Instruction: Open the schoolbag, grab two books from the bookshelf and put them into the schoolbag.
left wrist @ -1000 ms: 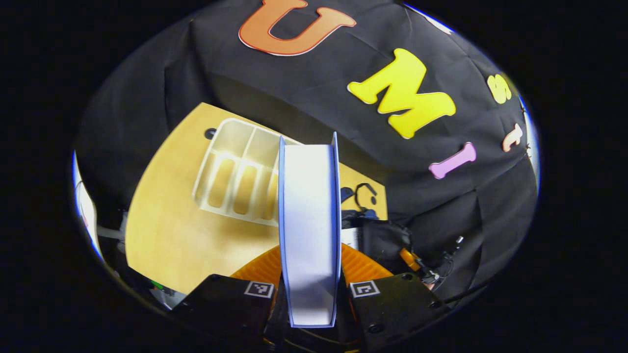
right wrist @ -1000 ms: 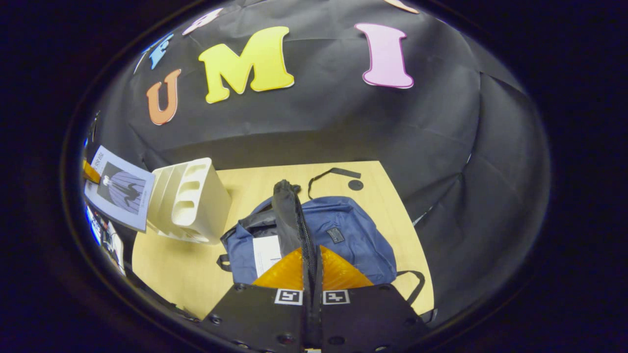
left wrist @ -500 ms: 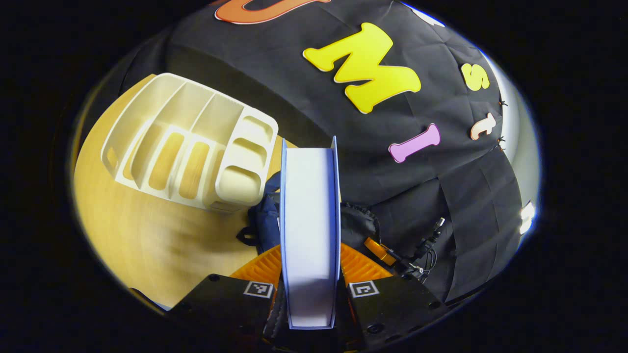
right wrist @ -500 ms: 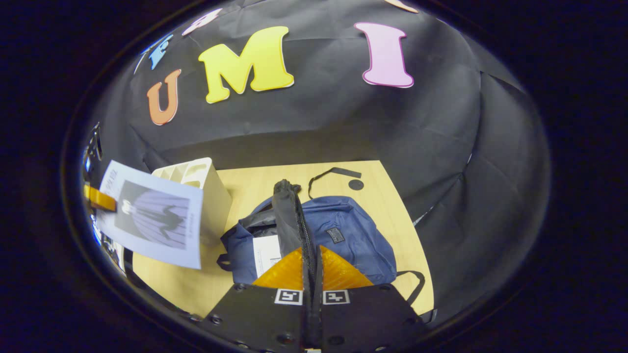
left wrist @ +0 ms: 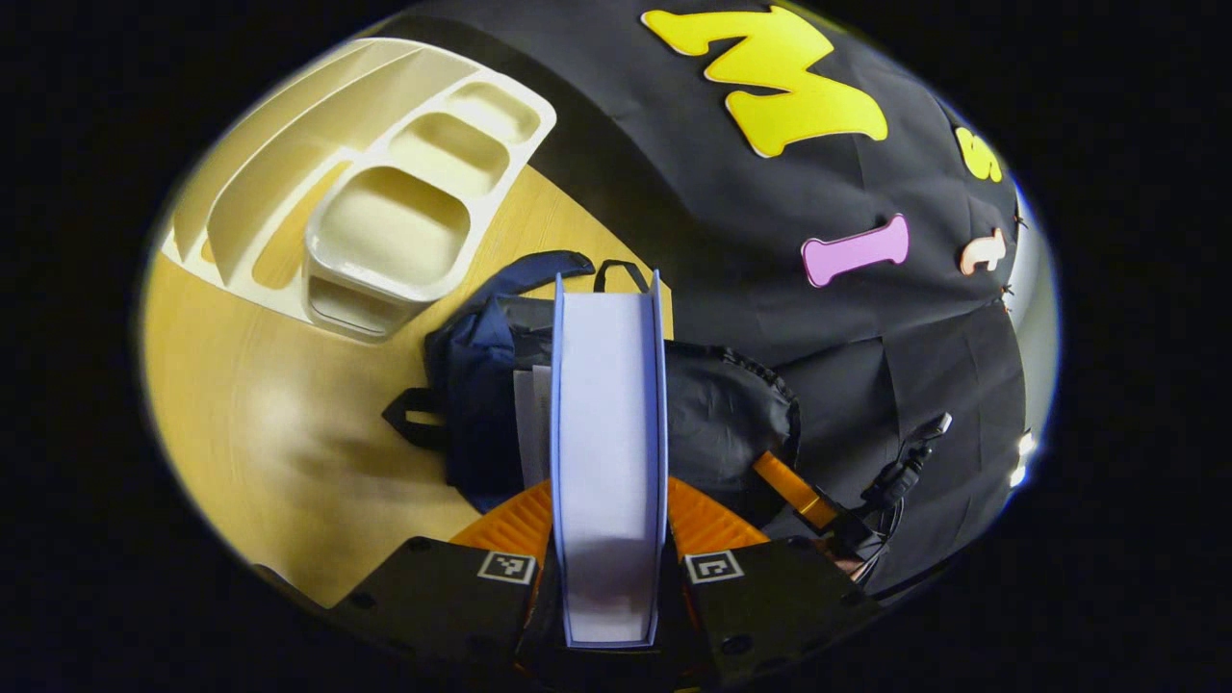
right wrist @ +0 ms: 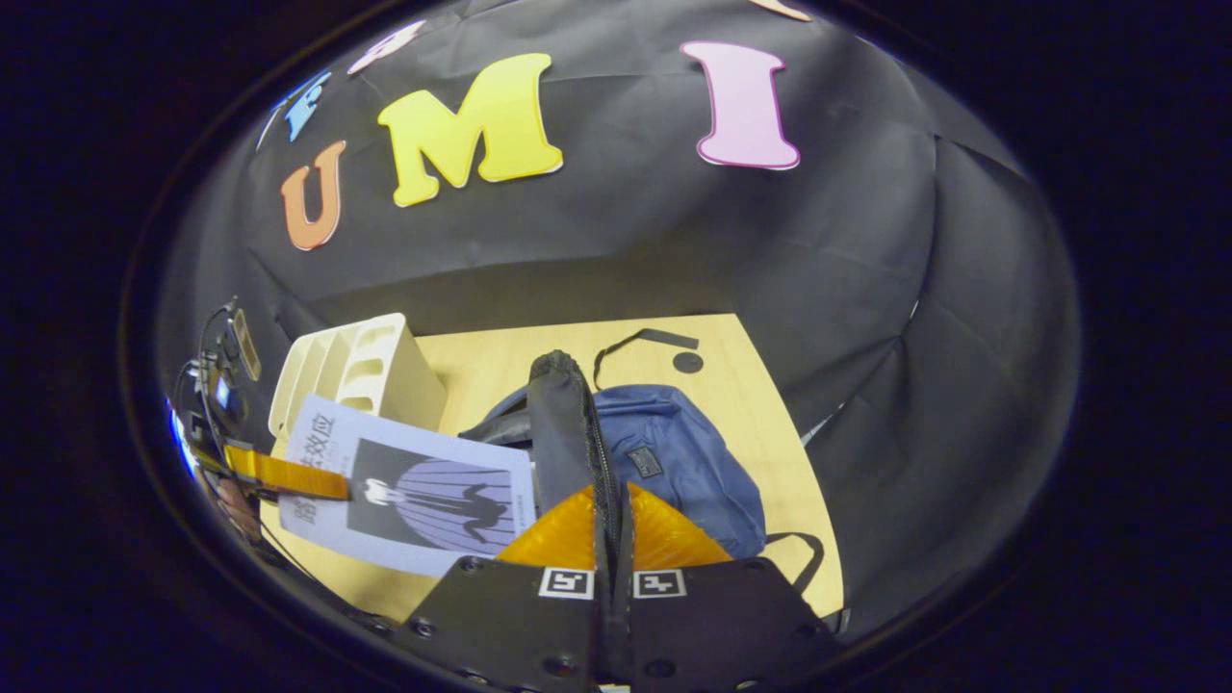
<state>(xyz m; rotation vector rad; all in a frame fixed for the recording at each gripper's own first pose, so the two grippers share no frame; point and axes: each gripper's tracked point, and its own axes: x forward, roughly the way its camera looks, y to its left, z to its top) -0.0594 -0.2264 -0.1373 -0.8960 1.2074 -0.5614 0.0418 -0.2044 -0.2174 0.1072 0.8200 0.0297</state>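
Schoolbag point(right wrist: 674, 452) lies open on the wooden table point(right wrist: 760, 385), beside the cream bookshelf point(right wrist: 356, 371), its flap point(right wrist: 563, 423) pinched up between the clamped fingers of the right gripper point(right wrist: 613, 539). One pale sheet-like edge point(left wrist: 531, 423) shows inside the mouth, maybe the first book, though I cannot tell. Left gripper point(left wrist: 608, 539) grips a book point(left wrist: 608, 452) edge-on, both fingers pressing its covers, poised just above the opening. What's left, by my reckoning: lower it in and let go.
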